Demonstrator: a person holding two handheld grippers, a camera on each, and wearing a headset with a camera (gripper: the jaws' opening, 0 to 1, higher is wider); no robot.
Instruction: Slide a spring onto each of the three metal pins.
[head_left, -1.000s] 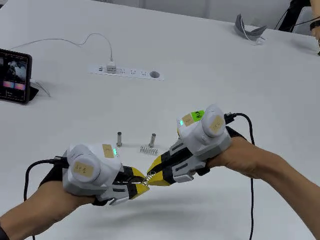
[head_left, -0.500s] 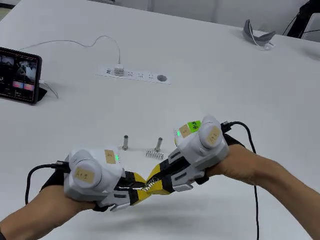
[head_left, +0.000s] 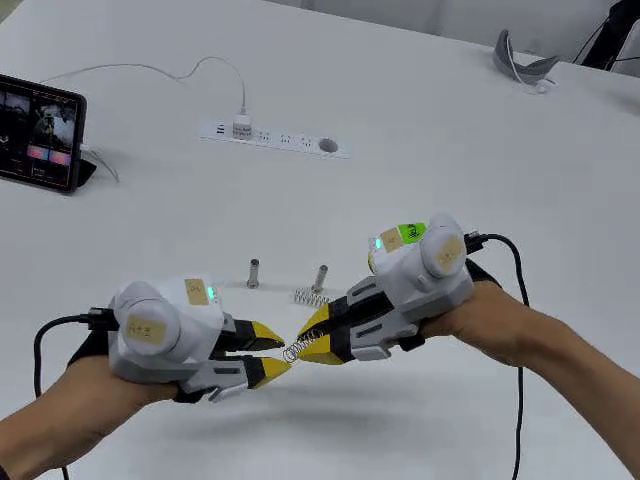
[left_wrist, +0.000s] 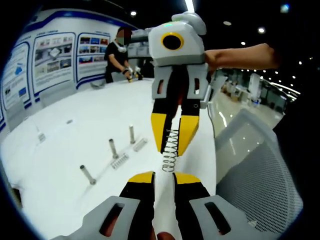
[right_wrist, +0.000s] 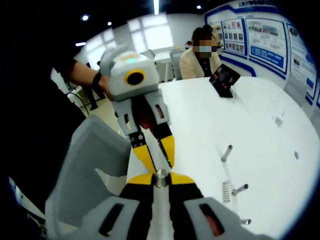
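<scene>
Left gripper (head_left: 284, 351): jaws parted, empty | right gripper (head_left: 304, 346): clamped on spring (left_wrist: 170, 147) | three pins (left_wrist: 114, 148) upright on table (head_left: 450, 130)

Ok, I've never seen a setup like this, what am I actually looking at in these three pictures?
There is no robot arm: a person holds a hand-held gripper in each hand, each with two yellow-tipped jaws. The head view comes from a camera on the person's head, looking down at the white table. Each round picture comes from a camera riding on one hand-held gripper, looking along its own jaws at the other. The right hand-held gripper pinches a spring; the left hand-held gripper faces it, jaws open. On the table stand small metal pins, a loose spring beside them. Farther back lie a power strip and a tablet.
</scene>
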